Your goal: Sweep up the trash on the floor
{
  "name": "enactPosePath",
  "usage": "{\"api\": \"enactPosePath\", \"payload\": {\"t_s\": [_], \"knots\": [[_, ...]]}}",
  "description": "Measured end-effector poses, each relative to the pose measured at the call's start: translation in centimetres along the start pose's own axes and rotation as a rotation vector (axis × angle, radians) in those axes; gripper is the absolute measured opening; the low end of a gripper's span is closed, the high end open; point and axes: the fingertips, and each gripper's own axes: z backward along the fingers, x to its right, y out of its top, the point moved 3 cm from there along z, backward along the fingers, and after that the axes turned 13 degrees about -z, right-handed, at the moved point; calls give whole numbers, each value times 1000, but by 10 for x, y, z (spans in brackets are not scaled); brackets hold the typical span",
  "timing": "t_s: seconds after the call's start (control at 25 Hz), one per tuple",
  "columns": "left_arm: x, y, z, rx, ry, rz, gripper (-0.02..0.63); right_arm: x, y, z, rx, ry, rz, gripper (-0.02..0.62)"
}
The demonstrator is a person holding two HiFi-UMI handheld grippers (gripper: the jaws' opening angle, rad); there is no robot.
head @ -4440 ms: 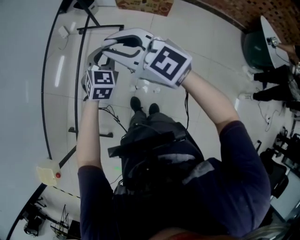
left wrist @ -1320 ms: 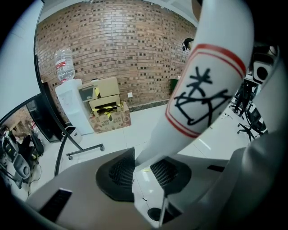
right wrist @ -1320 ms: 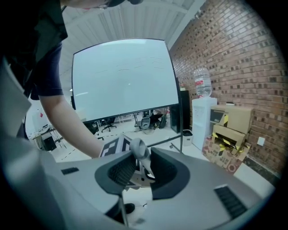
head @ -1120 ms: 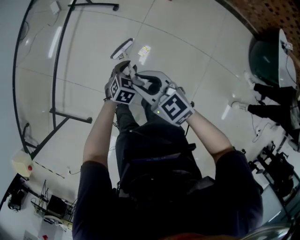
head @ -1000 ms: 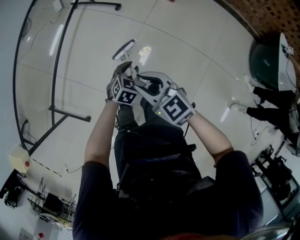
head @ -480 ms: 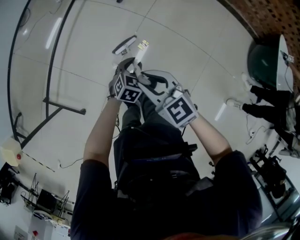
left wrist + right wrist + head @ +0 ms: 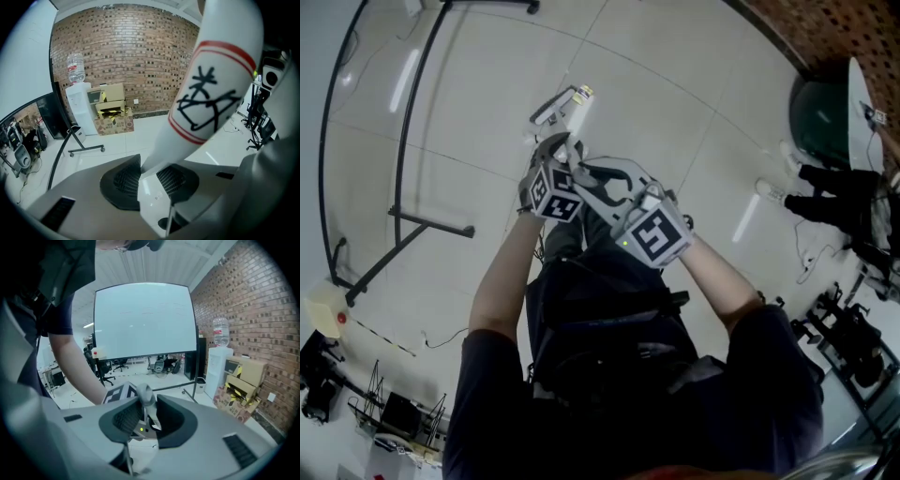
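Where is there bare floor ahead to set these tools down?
Bare tiles lie between the black stand on the left and the tool head, and a wider stretch right of it, up to the dark green object. Crowded: a person's feet and cables at right, equipment at lower left.

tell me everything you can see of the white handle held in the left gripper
The white handle is a smooth, plastic-looking tube with thin red bands above and below a black hand-drawn mark. It slants from the upper right down between the dark ribbed fingers of the left gripper, which press on it from both sides. Its lower end is hidden behind them.
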Motion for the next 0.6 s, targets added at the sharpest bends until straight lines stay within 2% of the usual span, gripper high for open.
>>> {"api": "enactPosePath", "payload": {"t_s": [0.16, 0.36, 0.52, 0.6], "knots": [[-3, -5, 9, 3, 44, 11, 95, -10, 3, -4, -20, 32, 33, 118], [-10, -7, 11, 2, 40, -4, 94, -13, 7, -12, -25, 23, 33, 118], [-36, 2, 20, 18, 64, 5, 91, -9, 35, -24, 38, -7, 18, 117], [-51, 14, 26, 41, 67, -15, 89, -2, 56, -28, 82, -25, 18, 115]]}}
